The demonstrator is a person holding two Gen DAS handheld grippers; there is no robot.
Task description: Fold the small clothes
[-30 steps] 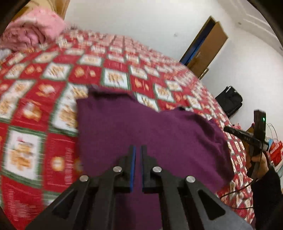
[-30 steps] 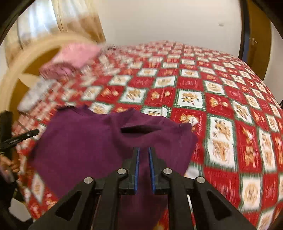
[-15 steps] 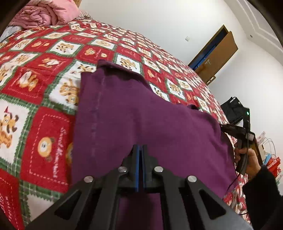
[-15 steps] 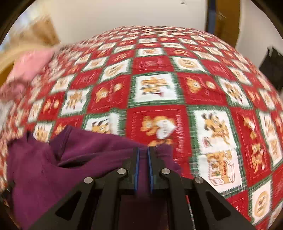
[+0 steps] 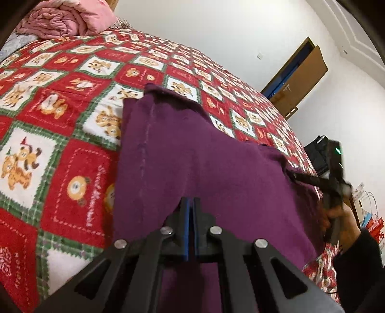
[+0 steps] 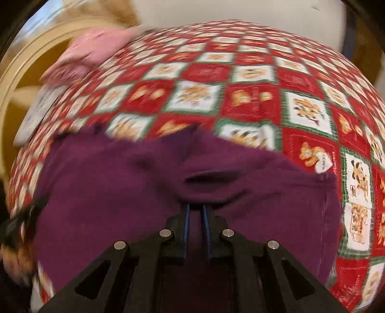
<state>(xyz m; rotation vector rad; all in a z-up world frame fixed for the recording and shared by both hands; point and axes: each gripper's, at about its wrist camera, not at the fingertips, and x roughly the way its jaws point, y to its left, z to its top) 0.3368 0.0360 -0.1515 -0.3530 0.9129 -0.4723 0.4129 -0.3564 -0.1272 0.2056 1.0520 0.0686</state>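
A purple garment (image 5: 199,168) lies spread on a bed covered by a red, white and green cartoon-print blanket (image 5: 60,134), its near edge lifted off the blanket by both tools. The left tongs (image 5: 190,204) are pinched narrow on the garment's near hem, cloth bunched between the blue pads. In the right wrist view the right tongs (image 6: 195,209) stand slightly parted and are opening a touch, with a fold of the same purple cloth (image 6: 168,183) caught between the pads, just below a dark slit of an opening in the fabric. From the left view the right tongs (image 5: 292,174) grip the garment's right corner, held by a hand (image 5: 341,219) in a dark sleeve. Far left on the bed sits a crumpled pink quilt (image 5: 65,18). Beyond the bed stand a white wall and a brown door (image 5: 298,79), with a black bag (image 5: 317,154) on the floor.
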